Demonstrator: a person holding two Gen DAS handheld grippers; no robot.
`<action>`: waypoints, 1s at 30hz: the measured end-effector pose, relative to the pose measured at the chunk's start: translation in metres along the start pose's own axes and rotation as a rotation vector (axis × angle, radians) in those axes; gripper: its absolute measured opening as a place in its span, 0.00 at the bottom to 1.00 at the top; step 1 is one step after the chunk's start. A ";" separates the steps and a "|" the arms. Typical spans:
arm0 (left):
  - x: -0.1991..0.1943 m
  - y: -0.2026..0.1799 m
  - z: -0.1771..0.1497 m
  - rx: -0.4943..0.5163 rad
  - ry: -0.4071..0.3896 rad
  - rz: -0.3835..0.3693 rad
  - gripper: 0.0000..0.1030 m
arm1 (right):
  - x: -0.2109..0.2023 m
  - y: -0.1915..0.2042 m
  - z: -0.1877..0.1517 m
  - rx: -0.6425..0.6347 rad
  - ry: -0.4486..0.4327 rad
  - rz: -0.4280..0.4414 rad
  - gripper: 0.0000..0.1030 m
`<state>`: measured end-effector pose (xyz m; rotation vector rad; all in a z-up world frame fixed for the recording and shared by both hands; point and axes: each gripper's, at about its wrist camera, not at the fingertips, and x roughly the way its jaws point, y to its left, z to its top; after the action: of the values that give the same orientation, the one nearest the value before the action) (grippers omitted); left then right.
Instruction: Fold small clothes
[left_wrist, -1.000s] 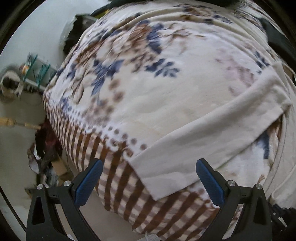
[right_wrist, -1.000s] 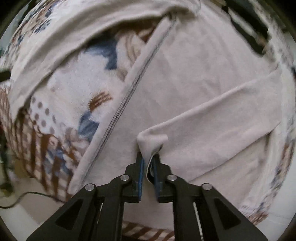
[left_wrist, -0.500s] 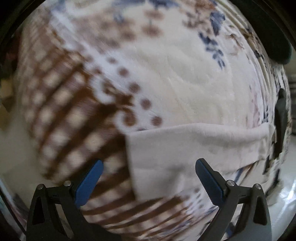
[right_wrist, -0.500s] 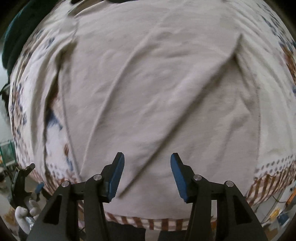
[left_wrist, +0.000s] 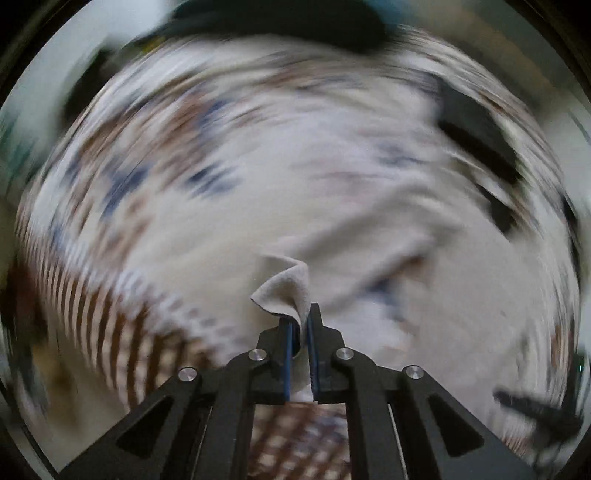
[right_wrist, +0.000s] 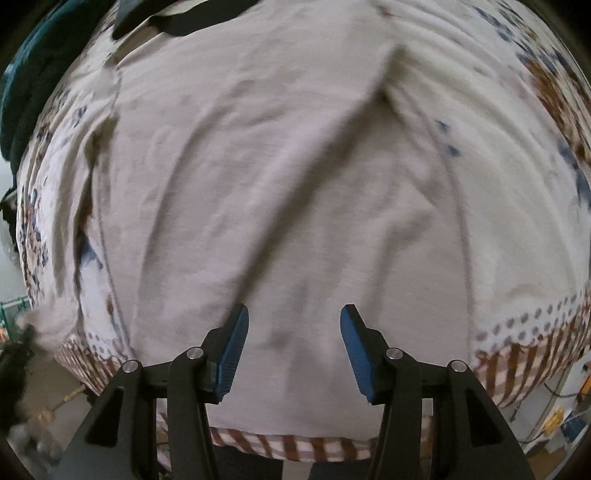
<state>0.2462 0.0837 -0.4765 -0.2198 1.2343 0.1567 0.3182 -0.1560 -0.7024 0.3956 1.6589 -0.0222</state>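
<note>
A beige long-sleeved garment (right_wrist: 280, 192) lies spread on a floral blanket (right_wrist: 524, 206), with one sleeve laid diagonally over its body. My right gripper (right_wrist: 293, 325) is open and empty, just above the garment's lower hem. My left gripper (left_wrist: 298, 325) is shut on the end of the garment's other sleeve (left_wrist: 286, 288), which sticks up between the blue pads. The left wrist view is heavily motion-blurred. The left gripper shows blurred at the far left edge of the right wrist view (right_wrist: 22, 332).
The blanket (left_wrist: 155, 206) has a brown striped border (right_wrist: 528, 365) along its edge, with floor beyond. Dark clothes (right_wrist: 26, 74) are piled at the far left end. Dark items (left_wrist: 476, 140) lie on the blanket at the right in the left wrist view.
My left gripper closed on the sleeve end and is swinging fast with it. My right gripper let go of the other sleeve, opened and pulled back over the garment's body.
</note>
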 end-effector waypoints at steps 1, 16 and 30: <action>-0.009 -0.028 -0.003 0.093 -0.012 -0.037 0.05 | -0.005 -0.013 -0.001 0.023 0.001 0.006 0.52; 0.023 -0.272 -0.127 0.750 0.157 -0.360 0.09 | -0.053 -0.190 -0.057 0.269 -0.044 -0.033 0.52; 0.053 -0.171 -0.067 0.347 0.200 -0.153 0.86 | -0.072 -0.182 -0.065 0.200 -0.046 0.274 0.56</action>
<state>0.2425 -0.0987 -0.5340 -0.0276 1.4153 -0.2166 0.2122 -0.3283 -0.6627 0.7658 1.5496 0.0069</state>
